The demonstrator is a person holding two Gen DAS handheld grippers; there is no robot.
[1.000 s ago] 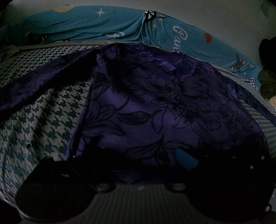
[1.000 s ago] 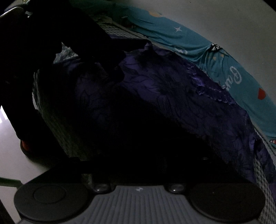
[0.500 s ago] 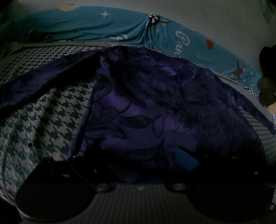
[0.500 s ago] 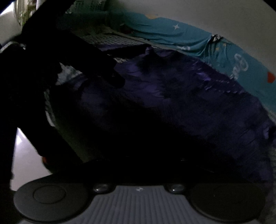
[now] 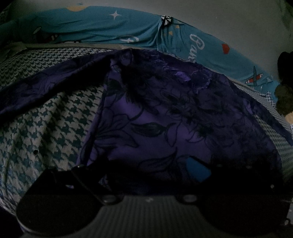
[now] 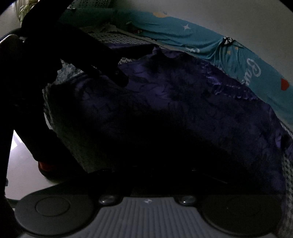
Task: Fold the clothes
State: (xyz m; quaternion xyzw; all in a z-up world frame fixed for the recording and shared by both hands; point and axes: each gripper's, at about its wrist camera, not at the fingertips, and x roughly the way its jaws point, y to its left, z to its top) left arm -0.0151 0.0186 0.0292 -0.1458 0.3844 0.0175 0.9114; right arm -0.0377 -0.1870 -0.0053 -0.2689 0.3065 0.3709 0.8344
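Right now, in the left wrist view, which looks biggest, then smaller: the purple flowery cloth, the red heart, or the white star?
1. Purple flowery cloth, by far the biggest.
2. Red heart and white star look about the same small size, so I won't rank them.

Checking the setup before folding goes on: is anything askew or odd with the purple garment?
The purple floral garment lies unevenly on the houndstooth cover: one long part trails off towards the left, and the lace trim is rumpled. No damage is visible in this dim light.
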